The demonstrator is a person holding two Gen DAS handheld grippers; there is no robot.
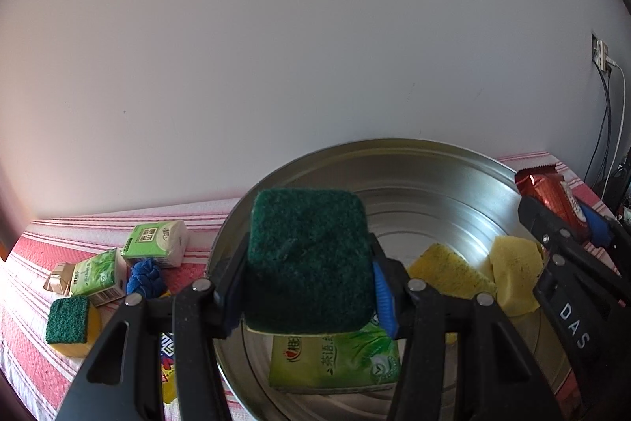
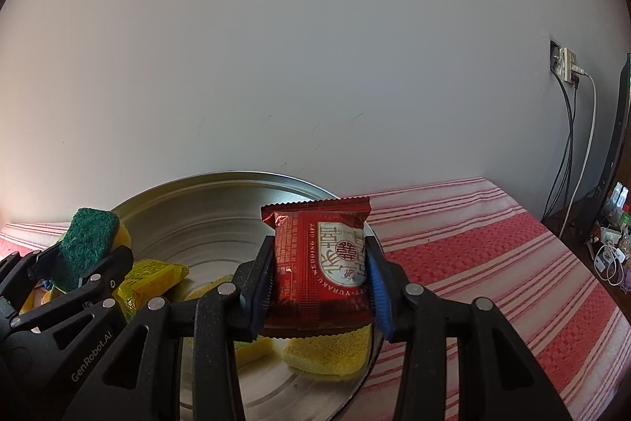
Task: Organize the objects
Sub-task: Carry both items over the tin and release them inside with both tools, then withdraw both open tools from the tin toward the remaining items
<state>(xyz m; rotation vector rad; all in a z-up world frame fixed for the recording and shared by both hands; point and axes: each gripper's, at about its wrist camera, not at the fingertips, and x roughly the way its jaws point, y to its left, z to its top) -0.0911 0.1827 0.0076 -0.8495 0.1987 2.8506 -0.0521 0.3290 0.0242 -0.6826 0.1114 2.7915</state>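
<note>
My left gripper (image 1: 309, 275) is shut on a green-topped scouring sponge (image 1: 309, 259), held over the near left part of a round metal basin (image 1: 414, 160). That sponge (image 2: 88, 241) and the left gripper (image 2: 79, 275) also show at the left of the right wrist view. My right gripper (image 2: 321, 283) is shut on a red snack packet (image 2: 321, 263), held over the basin's (image 2: 205, 200) right side; the packet (image 1: 552, 198) shows at the far right of the left wrist view. Inside the basin lie yellow sponges (image 1: 449, 273) (image 2: 327, 352), a green tissue pack (image 1: 335, 362) and a yellow packet (image 2: 154, 277).
On the red-and-white striped cloth (image 2: 493, 263) left of the basin lie two green tissue packs (image 1: 157, 237) (image 1: 98, 275), a blue cloth ball (image 1: 146, 277), another green-and-yellow sponge (image 1: 69, 322) and a colourful packet (image 1: 167, 362). A white wall rises behind. Cables (image 2: 572, 152) hang from a socket at right.
</note>
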